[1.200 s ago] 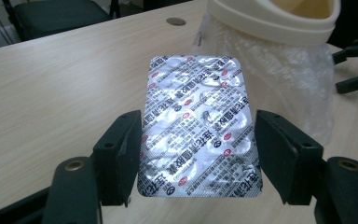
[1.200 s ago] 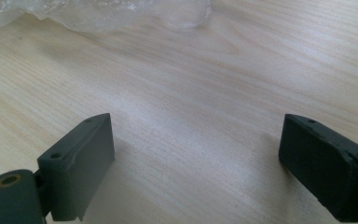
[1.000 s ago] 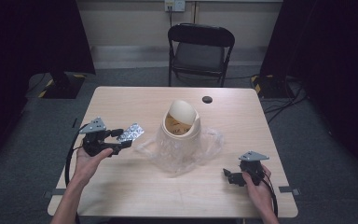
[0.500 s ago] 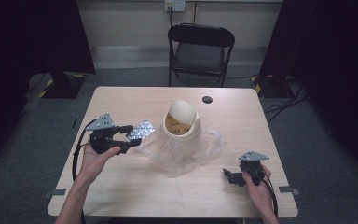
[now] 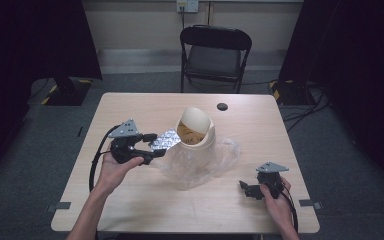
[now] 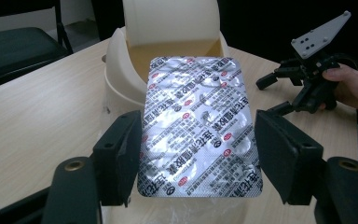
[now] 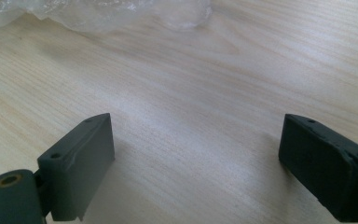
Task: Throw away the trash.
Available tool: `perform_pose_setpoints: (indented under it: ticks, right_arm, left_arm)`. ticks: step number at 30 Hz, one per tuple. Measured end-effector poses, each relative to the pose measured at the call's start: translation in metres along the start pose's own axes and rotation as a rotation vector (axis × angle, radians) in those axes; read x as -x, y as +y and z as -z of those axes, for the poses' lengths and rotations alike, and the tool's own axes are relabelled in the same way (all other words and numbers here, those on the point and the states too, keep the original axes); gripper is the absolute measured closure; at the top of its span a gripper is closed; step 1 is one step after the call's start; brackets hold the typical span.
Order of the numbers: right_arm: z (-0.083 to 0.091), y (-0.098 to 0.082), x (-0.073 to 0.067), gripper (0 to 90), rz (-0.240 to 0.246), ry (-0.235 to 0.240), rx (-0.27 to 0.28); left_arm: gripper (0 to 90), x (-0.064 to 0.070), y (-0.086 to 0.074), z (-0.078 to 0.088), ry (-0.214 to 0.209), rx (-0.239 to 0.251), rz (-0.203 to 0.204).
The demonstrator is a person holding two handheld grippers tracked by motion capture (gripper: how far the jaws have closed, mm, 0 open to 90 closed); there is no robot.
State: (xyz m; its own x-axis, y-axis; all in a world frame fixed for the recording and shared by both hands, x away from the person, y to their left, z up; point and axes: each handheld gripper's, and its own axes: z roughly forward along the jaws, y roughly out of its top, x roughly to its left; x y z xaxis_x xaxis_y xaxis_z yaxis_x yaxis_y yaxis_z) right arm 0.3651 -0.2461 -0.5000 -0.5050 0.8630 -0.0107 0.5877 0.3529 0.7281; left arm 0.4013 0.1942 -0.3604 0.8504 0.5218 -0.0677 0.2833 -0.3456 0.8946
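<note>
The left gripper (image 5: 152, 147), jaws clamped on a foil blister pack (image 6: 199, 125), has carried it up from the table (image 5: 130, 210) to the swing-lid bin's (image 5: 196, 131) opening, ready to drop. The right gripper (image 5: 246, 188) rests aside, jaws spread and empty.

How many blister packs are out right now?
1: the blister pack is clamped in the left gripper, right at the bin opening. Others may be hidden inside the bin.
</note>
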Motion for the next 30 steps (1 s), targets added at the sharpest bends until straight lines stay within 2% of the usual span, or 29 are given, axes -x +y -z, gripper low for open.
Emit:
perform_pose_setpoints:
  ticks: [4,7,13,20,22,25,30]
  right_arm:
    - [0.0,0.0,0.0,9.6,0.0,0.0,0.0]
    - [0.0,0.0,0.0,9.6,0.0,0.0,0.0]
    - [0.0,0.0,0.0,9.6,0.0,0.0,0.0]
    - [0.0,0.0,0.0,9.6,0.0,0.0,0.0]
    - [0.0,0.0,0.0,9.7,0.0,0.0,0.0]
    - [0.0,0.0,0.0,9.6,0.0,0.0,0.0]
    - [0.0,0.0,0.0,9.7,0.0,0.0,0.0]
  left_arm:
    - [34.2,-0.004,0.001,-0.012,-0.006,-0.013,0.021]
    - [34.2,-0.009,-0.001,-0.022,-0.003,-0.044,0.032]
    - [34.2,-0.007,0.004,-0.034,-0.019,-0.076,0.021]
    - [34.1,-0.001,0.016,-0.046,0.0,-0.117,-0.003]
    - [34.1,-0.001,0.018,-0.048,-0.013,-0.109,-0.001]
    - [34.1,0.0,0.021,-0.049,-0.012,-0.103,-0.005]
    - [34.1,0.0,0.029,-0.054,-0.004,-0.113,0.014]
